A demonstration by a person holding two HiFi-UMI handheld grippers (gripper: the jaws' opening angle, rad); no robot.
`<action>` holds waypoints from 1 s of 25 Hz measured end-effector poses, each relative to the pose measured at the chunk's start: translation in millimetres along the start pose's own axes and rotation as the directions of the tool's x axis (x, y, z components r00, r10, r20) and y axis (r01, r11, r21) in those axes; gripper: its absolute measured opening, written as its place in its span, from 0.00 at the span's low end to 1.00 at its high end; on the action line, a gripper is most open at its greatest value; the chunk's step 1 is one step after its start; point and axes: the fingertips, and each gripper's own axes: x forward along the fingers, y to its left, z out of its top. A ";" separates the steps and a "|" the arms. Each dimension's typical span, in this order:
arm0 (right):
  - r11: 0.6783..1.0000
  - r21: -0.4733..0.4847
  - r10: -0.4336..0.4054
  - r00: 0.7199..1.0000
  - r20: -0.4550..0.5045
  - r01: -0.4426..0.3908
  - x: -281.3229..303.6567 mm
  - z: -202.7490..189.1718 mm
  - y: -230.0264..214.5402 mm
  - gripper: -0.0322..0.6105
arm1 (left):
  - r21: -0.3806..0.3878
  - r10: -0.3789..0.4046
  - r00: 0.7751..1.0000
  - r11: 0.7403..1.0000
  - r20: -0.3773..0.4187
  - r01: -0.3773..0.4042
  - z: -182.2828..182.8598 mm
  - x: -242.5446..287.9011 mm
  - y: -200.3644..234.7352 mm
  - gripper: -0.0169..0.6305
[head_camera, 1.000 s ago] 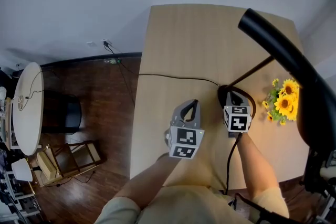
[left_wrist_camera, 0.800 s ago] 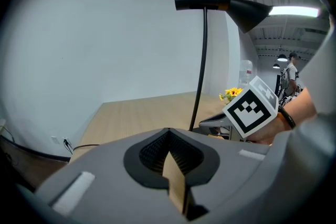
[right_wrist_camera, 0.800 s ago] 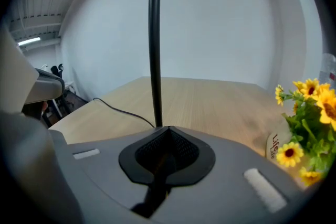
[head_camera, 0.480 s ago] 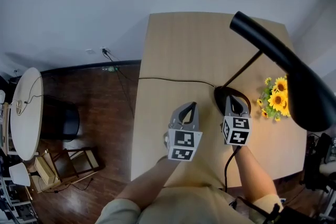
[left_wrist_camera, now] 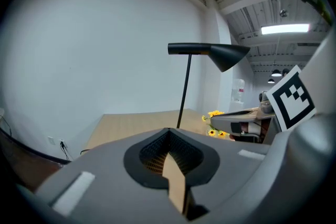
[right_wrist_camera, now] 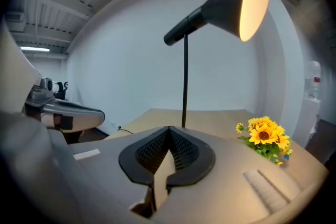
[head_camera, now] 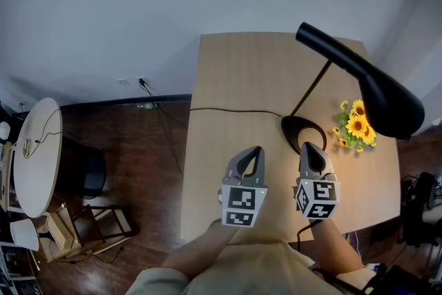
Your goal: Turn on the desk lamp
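Observation:
The black desk lamp stands at the right of the wooden desk (head_camera: 235,72), with its round base (head_camera: 304,128), thin stem and long shade (head_camera: 366,88). In the right gripper view the inside of the shade (right_wrist_camera: 251,0) glows warm. My right gripper (head_camera: 306,146) is shut and empty, its tip just short of the base's near rim. To its left my left gripper (head_camera: 257,149) hangs over bare desk, also shut with nothing in it. The left gripper view shows the lamp's shade (left_wrist_camera: 223,53) ahead and to the right.
A bunch of sunflowers (head_camera: 356,128) lies right of the lamp base. The lamp's black cord (head_camera: 235,110) runs left across the desk and down to a wall socket. On the dark floor to the left are a round white table (head_camera: 31,148) and a wooden frame (head_camera: 93,214).
My right gripper has drawn back from over the lamp base toward the desk's near edge. The left gripper has hardly moved. The head view has shifted, showing more of the lamp.

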 end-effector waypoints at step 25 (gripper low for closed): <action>0.999 -0.022 0.027 0.989 0.148 -0.024 -215.7 13.3 117.5 0.05 | 0.062 -0.134 0.983 0.990 0.121 0.128 1.2 -195.3 -56.6 0.02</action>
